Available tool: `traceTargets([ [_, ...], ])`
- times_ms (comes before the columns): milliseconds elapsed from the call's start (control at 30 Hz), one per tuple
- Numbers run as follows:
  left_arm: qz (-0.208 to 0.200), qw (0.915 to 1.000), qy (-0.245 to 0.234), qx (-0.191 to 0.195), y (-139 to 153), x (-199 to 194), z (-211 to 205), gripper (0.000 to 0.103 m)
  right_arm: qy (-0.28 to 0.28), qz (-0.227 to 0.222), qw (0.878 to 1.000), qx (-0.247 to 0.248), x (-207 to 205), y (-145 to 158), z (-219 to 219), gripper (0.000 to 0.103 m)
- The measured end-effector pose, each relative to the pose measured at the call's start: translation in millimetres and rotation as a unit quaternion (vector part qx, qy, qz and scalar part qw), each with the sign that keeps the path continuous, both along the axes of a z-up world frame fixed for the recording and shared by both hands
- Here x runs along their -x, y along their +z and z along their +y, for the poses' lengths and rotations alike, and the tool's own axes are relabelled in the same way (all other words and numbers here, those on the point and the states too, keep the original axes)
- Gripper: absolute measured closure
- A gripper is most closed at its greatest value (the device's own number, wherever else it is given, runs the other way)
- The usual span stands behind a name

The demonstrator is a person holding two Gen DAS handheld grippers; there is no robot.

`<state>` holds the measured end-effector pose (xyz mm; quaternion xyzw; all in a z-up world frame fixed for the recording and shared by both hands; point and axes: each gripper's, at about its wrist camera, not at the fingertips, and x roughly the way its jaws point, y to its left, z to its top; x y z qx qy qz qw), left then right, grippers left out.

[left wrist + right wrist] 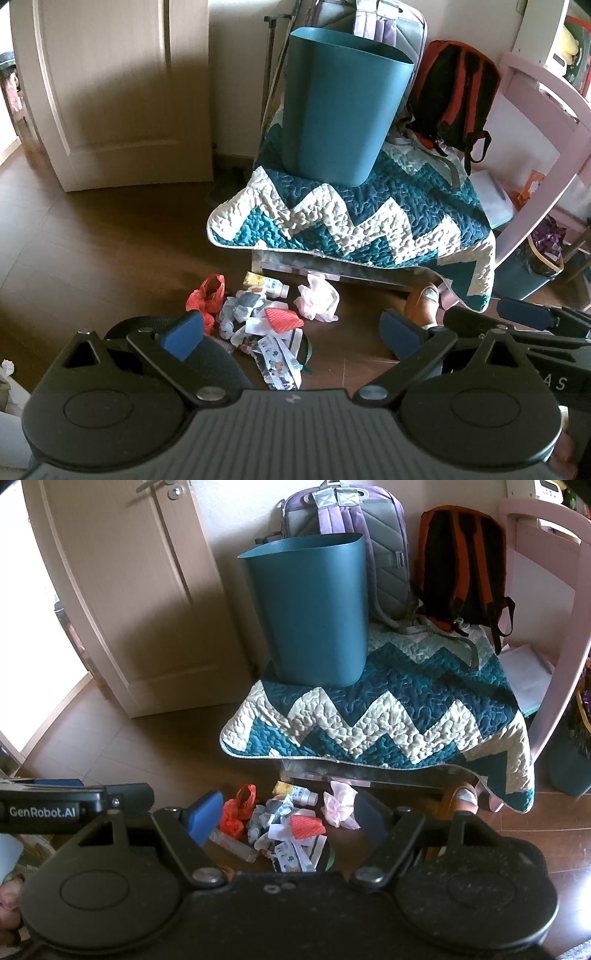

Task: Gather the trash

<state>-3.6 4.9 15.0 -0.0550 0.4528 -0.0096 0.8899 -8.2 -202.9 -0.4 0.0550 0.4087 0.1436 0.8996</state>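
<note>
A heap of trash lies on the brown floor: a red plastic bag [207, 297], crumpled paper and wrappers [255, 325], a red mesh piece [282, 319], a small white bottle [271, 285] and a pink crumpled bag [318, 298]. The heap also shows in the right wrist view [284, 827]. A teal bin [341, 107] stands upright on a zigzag quilt [362, 218], also seen in the right wrist view [310, 613]. My left gripper [291, 334] is open above the heap, holding nothing. My right gripper [288, 818] is open above the heap, holding nothing.
A cream door [110, 88] stands at the left. A purple-grey backpack [354, 542] and an orange-black backpack [461, 565] lean behind the bin. A pink chair frame [546, 147] is at the right. A foot in an orange slipper [421, 302] is under the quilt's edge.
</note>
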Motion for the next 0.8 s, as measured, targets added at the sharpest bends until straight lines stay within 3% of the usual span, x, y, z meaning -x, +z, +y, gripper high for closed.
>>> traceTargets([
  [233,0.002,1.0,0.0,0.004,-6.3,-4.9,2.4,0.001,0.009,0.005,1.0,0.003,-9.9,-6.1,1.7,0.025],
  [500,0.003,0.9999,0.003,0.013,-30.8,-46.9,18.5,0.001,0.021,0.008,1.0,0.009,-44.0,-22.9,8.5,0.025],
  [633,-0.002,0.9997,0.019,0.012,-50.1,-81.9,32.5,0.001,0.033,0.007,0.999,0.01,-77.6,-45.7,13.2,0.025],
  [800,-0.006,0.9981,0.056,-0.023,-82.5,-132.9,49.0,0.001,0.043,0.03,0.999,0.002,-128.1,-87.7,8.3,0.025],
])
